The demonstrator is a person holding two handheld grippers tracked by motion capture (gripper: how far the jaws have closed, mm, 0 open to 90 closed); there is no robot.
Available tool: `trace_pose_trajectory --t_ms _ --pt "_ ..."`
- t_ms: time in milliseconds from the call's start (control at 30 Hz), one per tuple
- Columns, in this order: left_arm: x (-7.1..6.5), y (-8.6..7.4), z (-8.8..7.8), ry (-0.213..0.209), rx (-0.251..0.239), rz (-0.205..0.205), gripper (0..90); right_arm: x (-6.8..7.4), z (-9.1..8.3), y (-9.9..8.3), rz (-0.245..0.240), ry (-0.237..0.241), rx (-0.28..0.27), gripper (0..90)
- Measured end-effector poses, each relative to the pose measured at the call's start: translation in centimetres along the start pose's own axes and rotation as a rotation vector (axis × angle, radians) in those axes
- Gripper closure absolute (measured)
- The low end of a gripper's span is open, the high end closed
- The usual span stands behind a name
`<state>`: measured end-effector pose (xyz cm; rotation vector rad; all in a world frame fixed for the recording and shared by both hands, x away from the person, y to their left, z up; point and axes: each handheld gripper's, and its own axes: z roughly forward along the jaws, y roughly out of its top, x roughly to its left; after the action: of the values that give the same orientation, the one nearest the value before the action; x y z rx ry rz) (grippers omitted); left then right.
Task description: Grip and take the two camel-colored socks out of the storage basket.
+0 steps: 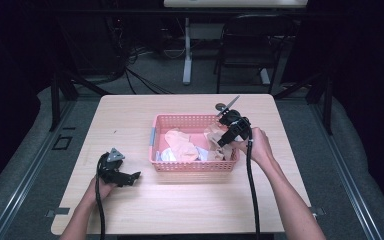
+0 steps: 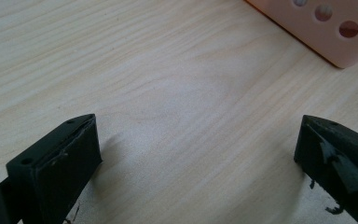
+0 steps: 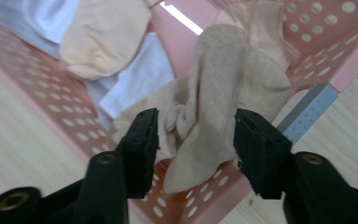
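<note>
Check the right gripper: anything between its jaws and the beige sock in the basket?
Nothing visible. The right gripper is open with the beige sock bunched directly between its jaws, above the pink basket. The white cloth lies off to one side.

High view: you look forward and down from above your side onto the whole desk [image 1: 180, 205].
Left claw view: close and low over the desk, the pink basket [image 2: 335, 32] corner ahead.
Right claw view: close, aimed down into the basket's socks [image 3: 223, 93].
Shared: all three catch the basket.
</note>
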<state>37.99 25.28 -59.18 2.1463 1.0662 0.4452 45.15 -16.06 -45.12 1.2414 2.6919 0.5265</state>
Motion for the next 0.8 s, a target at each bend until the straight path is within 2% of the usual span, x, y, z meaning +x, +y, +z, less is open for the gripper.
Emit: trace_pose_trajectory --t_ms 100,233,267,467,700,800 --pt "0.0 0.0 0.0 0.0 0.0 0.0 0.0 -0.5 1.1 0.0 0.036 0.001 -0.006 58.9" --pt "0.0 0.0 0.0 -0.002 0.0 0.001 0.0 -0.6 1.7 0.0 0.036 -0.02 0.018 60.8" --pt "0.0 0.0 0.0 -0.001 0.0 0.0 0.0 -0.6 2.0 0.0 0.049 -0.019 0.008 61.5" --pt "0.0 0.0 0.0 -0.002 0.001 0.001 0.0 -0.5 3.5 -0.4 0.054 -0.032 0.051 63.2" --pt "0.0 0.0 0.0 -0.002 0.0 0.0 0.0 -0.6 4.1 -0.6 0.062 -0.05 0.06 67.2" --pt "0.0 0.0 0.0 -0.002 0.001 0.002 0.0 -0.4 4.3 -0.7 0.064 -0.047 0.051 73.3"
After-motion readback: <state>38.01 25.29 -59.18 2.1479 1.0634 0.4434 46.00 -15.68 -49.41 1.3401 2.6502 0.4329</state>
